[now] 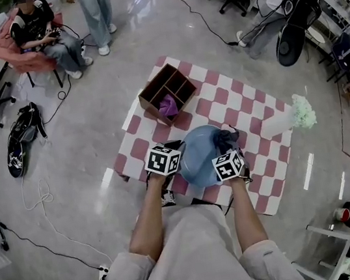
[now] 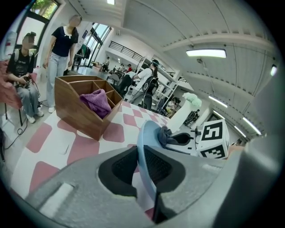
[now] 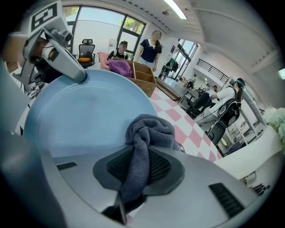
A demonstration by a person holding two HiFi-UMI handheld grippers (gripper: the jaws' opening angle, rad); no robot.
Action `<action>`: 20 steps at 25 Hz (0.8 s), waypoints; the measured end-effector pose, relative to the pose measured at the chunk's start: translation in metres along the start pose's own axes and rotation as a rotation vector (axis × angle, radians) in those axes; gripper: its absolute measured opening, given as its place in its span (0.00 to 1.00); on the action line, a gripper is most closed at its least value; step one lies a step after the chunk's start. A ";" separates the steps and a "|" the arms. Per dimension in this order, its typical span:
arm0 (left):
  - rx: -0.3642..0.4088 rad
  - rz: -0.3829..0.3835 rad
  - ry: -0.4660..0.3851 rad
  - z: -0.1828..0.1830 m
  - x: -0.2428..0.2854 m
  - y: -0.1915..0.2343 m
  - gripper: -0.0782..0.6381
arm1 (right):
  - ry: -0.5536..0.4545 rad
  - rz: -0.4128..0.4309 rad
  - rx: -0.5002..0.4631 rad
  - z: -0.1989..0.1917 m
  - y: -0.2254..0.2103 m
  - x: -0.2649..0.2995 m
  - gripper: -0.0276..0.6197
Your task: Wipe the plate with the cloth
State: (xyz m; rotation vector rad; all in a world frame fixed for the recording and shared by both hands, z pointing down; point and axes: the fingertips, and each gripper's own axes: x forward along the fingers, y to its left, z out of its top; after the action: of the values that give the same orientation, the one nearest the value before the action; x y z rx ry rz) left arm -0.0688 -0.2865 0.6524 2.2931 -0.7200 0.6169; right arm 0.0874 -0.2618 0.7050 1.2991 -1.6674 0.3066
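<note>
A light blue plate (image 1: 199, 157) is held up over the pink-and-white checked mat (image 1: 250, 117). My left gripper (image 1: 171, 151) is shut on the plate's left rim; in the left gripper view the rim (image 2: 143, 151) runs edge-on between the jaws. My right gripper (image 1: 229, 139) is shut on a dark grey cloth (image 1: 226, 137), which rests against the plate's right side. The right gripper view has the bunched cloth (image 3: 149, 133) pressed on the plate's face (image 3: 84, 111), with the left gripper (image 3: 79, 75) clamped on the far rim.
A wooden compartment box (image 1: 167, 92) holding a purple cloth (image 1: 168, 105) stands at the mat's far edge. A white vase with pale flowers (image 1: 287, 119) lies on the mat's right. People sit and stand around; chairs, a bag (image 1: 21, 135) and cables lie on the floor.
</note>
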 end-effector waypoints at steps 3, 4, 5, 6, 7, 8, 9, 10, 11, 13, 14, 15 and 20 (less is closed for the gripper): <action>-0.010 0.008 0.003 -0.002 0.001 0.003 0.17 | 0.035 0.022 -0.021 -0.015 0.006 -0.001 0.16; -0.015 0.010 0.004 -0.003 0.002 0.004 0.17 | 0.047 0.031 -0.030 -0.019 0.009 -0.002 0.16; -0.020 0.013 0.006 -0.004 0.001 0.006 0.17 | 0.059 0.040 -0.039 -0.023 0.013 -0.002 0.16; -0.024 0.016 0.009 -0.006 0.001 0.007 0.17 | 0.071 0.046 -0.051 -0.027 0.016 -0.004 0.16; -0.027 0.019 0.012 -0.007 0.002 0.008 0.17 | 0.082 0.050 -0.065 -0.031 0.019 -0.005 0.16; -0.030 0.023 0.015 -0.008 0.002 0.008 0.17 | 0.093 0.052 -0.081 -0.034 0.022 -0.007 0.16; -0.032 0.028 0.017 -0.010 0.003 0.008 0.17 | 0.102 0.055 -0.094 -0.037 0.024 -0.009 0.16; -0.034 0.033 0.019 -0.011 0.003 0.009 0.17 | 0.107 0.058 -0.104 -0.039 0.027 -0.010 0.15; -0.037 0.038 0.019 -0.011 0.004 0.010 0.17 | 0.111 0.064 -0.110 -0.041 0.029 -0.012 0.15; -0.042 0.046 0.020 -0.012 0.004 0.012 0.17 | 0.121 0.089 -0.113 -0.043 0.035 -0.015 0.15; -0.044 0.050 0.023 -0.013 0.004 0.013 0.17 | 0.128 0.108 -0.115 -0.045 0.040 -0.017 0.15; -0.046 0.054 0.026 -0.014 0.004 0.014 0.17 | 0.134 0.130 -0.119 -0.046 0.044 -0.020 0.15; -0.052 0.080 0.040 -0.018 0.005 0.019 0.16 | 0.127 0.245 -0.133 -0.046 0.073 -0.032 0.15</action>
State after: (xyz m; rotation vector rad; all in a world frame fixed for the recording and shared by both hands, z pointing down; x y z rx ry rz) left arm -0.0809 -0.2878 0.6754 2.2074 -0.8023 0.6706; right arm 0.0484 -0.1814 0.7278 0.9595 -1.7096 0.4077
